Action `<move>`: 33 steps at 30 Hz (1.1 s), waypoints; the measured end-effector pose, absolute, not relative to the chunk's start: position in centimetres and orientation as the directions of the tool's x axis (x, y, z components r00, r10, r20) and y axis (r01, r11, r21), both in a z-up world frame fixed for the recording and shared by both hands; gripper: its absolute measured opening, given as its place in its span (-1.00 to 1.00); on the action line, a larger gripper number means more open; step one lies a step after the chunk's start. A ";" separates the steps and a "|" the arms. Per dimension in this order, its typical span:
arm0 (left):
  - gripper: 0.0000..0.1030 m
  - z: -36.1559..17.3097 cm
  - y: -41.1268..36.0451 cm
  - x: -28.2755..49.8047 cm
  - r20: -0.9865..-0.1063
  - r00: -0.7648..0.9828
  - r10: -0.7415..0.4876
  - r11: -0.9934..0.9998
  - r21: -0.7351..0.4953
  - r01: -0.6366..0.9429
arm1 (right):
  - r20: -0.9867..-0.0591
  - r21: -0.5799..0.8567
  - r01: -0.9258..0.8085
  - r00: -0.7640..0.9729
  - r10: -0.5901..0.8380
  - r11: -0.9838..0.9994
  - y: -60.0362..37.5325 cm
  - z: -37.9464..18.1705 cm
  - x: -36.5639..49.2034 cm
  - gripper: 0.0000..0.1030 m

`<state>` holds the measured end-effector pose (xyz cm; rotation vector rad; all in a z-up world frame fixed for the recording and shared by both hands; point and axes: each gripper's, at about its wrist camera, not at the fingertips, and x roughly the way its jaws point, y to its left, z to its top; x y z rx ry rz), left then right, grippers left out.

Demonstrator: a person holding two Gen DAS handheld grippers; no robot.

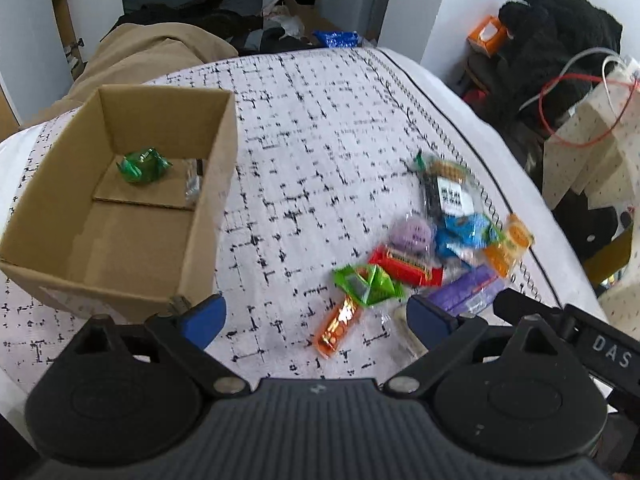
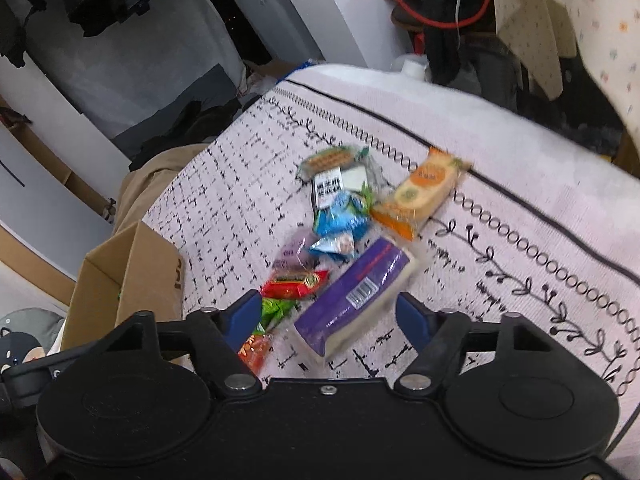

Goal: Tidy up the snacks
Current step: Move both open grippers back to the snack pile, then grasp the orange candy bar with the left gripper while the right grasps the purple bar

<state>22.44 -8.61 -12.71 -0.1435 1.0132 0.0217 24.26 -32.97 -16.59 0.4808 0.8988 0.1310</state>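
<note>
Right wrist view puts the purple pack (image 2: pixel 356 292) straight ahead of the right gripper (image 2: pixel 326 314), whose spread, empty jaws straddle its near end; its long axis runs away from the tool, tilted up-right. The left gripper (image 1: pixel 316 320), also wide and empty, hangs over the orange stick (image 1: pixel 336 330), so I'd judge the right nearer the purple pack, with the box (image 1: pixel 208 184) off left.

I have the box (image 1: pixel 120 208) on the cloth (image 1: pixel 320 120) at my left, one wrapped snack (image 1: pixel 142 166) in its far end. The snack pile (image 1: pixel 432 256) lies well apart to my right, the long packet (image 2: pixel 356 296) nearest me
</note>
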 end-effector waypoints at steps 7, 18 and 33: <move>0.84 -14.8 -10.0 22.7 -0.861 0.507 -0.034 0.994 -0.084 -0.075 | -0.735 0.483 0.115 0.591 0.331 0.868 -33.6 -19.2 24.9 0.15; 0.73 -18.5 -10.9 24.0 -0.884 0.467 0.008 0.994 -0.043 -0.099 | -0.758 0.467 0.136 0.570 0.316 0.874 -33.4 -21.7 26.7 0.16; 0.63 -20.9 -11.0 25.3 -0.887 0.459 0.051 0.995 0.009 -0.094 | -0.799 0.271 0.079 0.574 0.179 0.959 -31.6 -21.8 26.4 0.20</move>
